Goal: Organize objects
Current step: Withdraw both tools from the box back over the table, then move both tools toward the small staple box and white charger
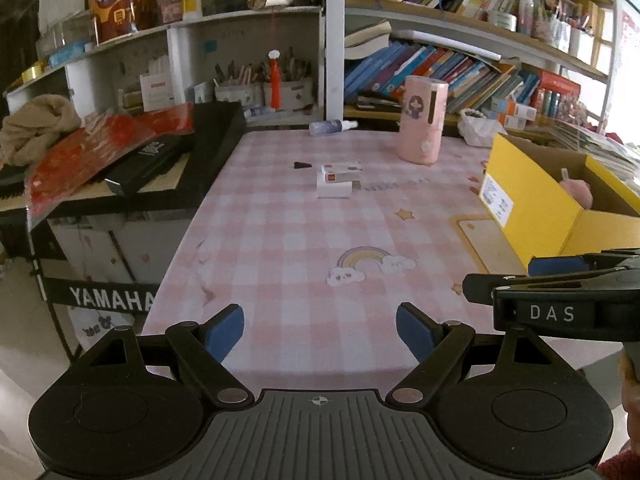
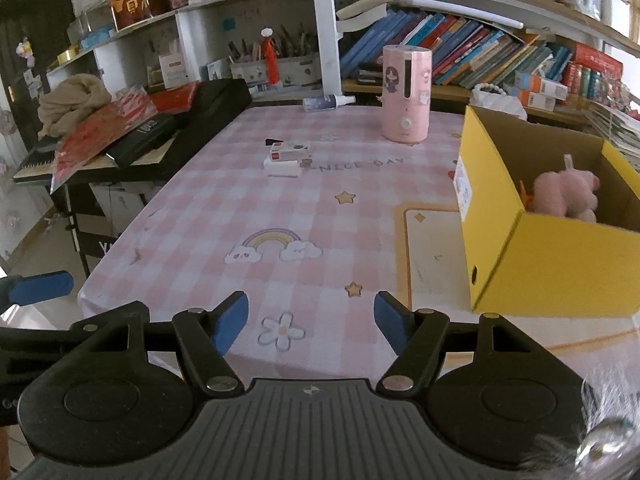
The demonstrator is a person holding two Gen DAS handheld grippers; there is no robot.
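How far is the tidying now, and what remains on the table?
Done: a pink plush toy already lies in the yellow box. In hand: nothing; the left tool and right tool are both open. Left: the small white boxes, the spray bottle and the pink container.

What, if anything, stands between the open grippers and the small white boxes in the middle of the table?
Nothing visible. Bare tablecloth lies between the left gripper, the right gripper and the white boxes. The yellow box sits off to the right, the pink cylinder beyond.
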